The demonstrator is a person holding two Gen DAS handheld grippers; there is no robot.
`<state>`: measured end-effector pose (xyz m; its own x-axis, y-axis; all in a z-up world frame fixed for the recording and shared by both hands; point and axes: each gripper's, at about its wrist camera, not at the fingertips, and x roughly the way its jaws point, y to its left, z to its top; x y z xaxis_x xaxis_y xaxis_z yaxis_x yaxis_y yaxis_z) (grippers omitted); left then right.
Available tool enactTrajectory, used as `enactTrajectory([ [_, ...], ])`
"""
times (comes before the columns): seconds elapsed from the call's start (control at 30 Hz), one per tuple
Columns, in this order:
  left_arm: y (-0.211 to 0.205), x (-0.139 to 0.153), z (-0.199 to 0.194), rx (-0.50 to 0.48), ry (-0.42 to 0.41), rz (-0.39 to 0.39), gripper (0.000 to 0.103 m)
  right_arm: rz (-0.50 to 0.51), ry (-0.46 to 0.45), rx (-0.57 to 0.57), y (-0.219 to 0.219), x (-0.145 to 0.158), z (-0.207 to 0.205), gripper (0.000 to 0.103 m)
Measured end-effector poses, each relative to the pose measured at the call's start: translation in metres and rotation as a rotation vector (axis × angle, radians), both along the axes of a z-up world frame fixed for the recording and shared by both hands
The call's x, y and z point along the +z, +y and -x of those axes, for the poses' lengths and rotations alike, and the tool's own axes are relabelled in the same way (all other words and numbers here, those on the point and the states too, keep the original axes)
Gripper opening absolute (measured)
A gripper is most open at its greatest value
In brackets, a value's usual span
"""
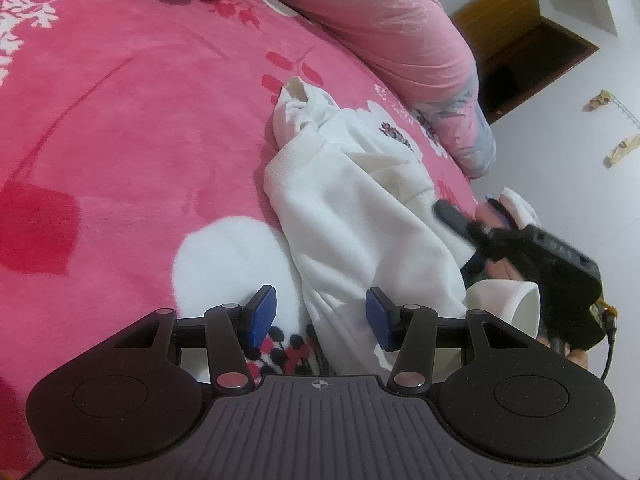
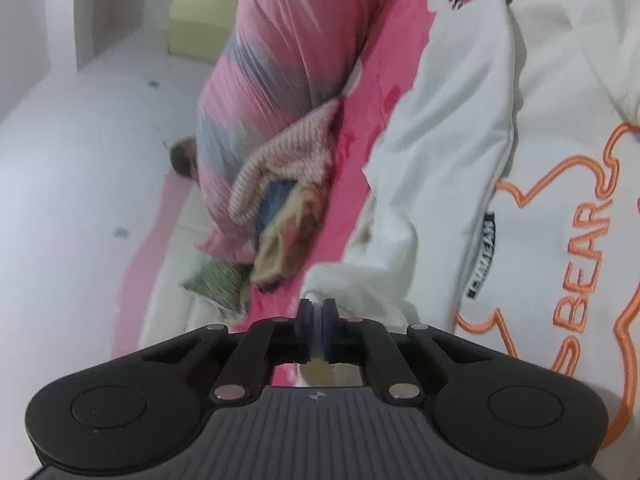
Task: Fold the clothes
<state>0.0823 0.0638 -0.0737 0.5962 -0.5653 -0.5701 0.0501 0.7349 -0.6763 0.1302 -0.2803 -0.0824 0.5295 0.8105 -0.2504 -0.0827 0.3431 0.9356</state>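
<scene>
Sweatshirt [image 1: 360,216], white and thick, lies bunched on the pink floral blanket [image 1: 140,120] in the left wrist view, with a ribbed cuff or hem at its top edge and a sleeve end curling up beyond that. It is rumpled rather than flat, so my judgement is that the folding is at an early stage and the cloth is being gathered or straightened first. The left gripper [image 1: 320,316] hangs at the sweatshirt's near edge with its jaws released and standing apart; a fold of the white cloth reaches in between the blue pads [image 1: 262,312], but neither pad presses on it. That placement looks like readiness to take the near edge. At the sweatshirt's right side the other black gripper body is seen pushed in against the cloth, with more white fabric bunched around it, though what its tips hold cannot be made out from here. A pink rolled quilt [image 1: 400,40] lies past the sweatshirt, toward the wall.

In the right wrist view the sweatshirt [image 2: 460,160] fills the right half, showing an orange outlined bear shape with the word BEAR and a small dark label. The right gripper [image 2: 316,328] is clenched, its pads nearly meeting, just at the sweatshirt's lower left edge. Pale cloth shows beneath the jaws, but whether a thin layer is pinched between them I cannot tell. Left of the sweatshirt, against the quilt [image 2: 272,60], sits a small heap of other clothes [image 2: 280,200], probably waiting their turn.
</scene>
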Motion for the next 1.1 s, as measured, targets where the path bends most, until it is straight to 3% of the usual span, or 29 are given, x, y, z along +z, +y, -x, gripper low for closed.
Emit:
enactTrajectory([
  [0.17, 0.003, -0.002, 0.002, -0.006, -0.004, 0.018, 0.05, -0.041, -0.004, -0.075, -0.017, 0.004, -0.003, 0.004],
  [0.3, 0.008, -0.006, -0.001, -0.007, 0.008, 0.069, 0.051, 0.011, -0.016, -0.127, -0.035, 0.02, -0.019, 0.003],
  [0.4, 0.013, -0.007, -0.003, -0.009, 0.01, 0.093, 0.052, 0.087, -0.077, -0.192, -0.059, 0.054, -0.049, 0.003],
  [0.5, 0.016, -0.006, -0.006, -0.003, 0.004, 0.096, 0.052, 0.202, -0.199, -0.328, -0.094, 0.112, -0.091, 0.003],
  [0.57, 0.017, -0.005, -0.007, 0.001, -0.001, 0.099, 0.052, 0.363, -0.322, -0.477, -0.115, 0.153, -0.11, 0.005],
  [0.6, 0.017, -0.004, -0.008, 0.0, -0.002, 0.101, 0.052, 0.446, -0.33, -0.545, -0.121, 0.165, -0.115, 0.007],
  [0.63, 0.016, -0.005, -0.009, -0.003, -0.001, 0.105, 0.053, 0.529, -0.336, -0.612, -0.127, 0.177, -0.12, 0.012],
  [0.7, 0.014, -0.007, -0.012, -0.013, 0.005, 0.114, 0.053, 0.644, -0.321, -0.711, -0.137, 0.191, -0.125, 0.057],
  [0.77, 0.011, -0.009, -0.016, -0.022, 0.012, 0.117, 0.053, 0.645, -0.352, -0.75, -0.136, 0.187, -0.108, 0.057],
  [0.87, 0.008, -0.011, -0.018, -0.033, 0.011, 0.106, 0.053, 0.645, -0.356, -0.585, -0.108, 0.167, -0.089, 0.057],
  [1.03, 0.018, -0.006, -0.013, -0.004, -0.004, 0.095, 0.053, 0.595, -0.223, 0.08, 0.006, 0.099, -0.065, 0.056],
  [1.1, 0.025, -0.006, -0.011, 0.018, 0.001, 0.089, 0.053, 0.645, -0.205, 0.246, 0.052, 0.077, -0.045, 0.056],
])
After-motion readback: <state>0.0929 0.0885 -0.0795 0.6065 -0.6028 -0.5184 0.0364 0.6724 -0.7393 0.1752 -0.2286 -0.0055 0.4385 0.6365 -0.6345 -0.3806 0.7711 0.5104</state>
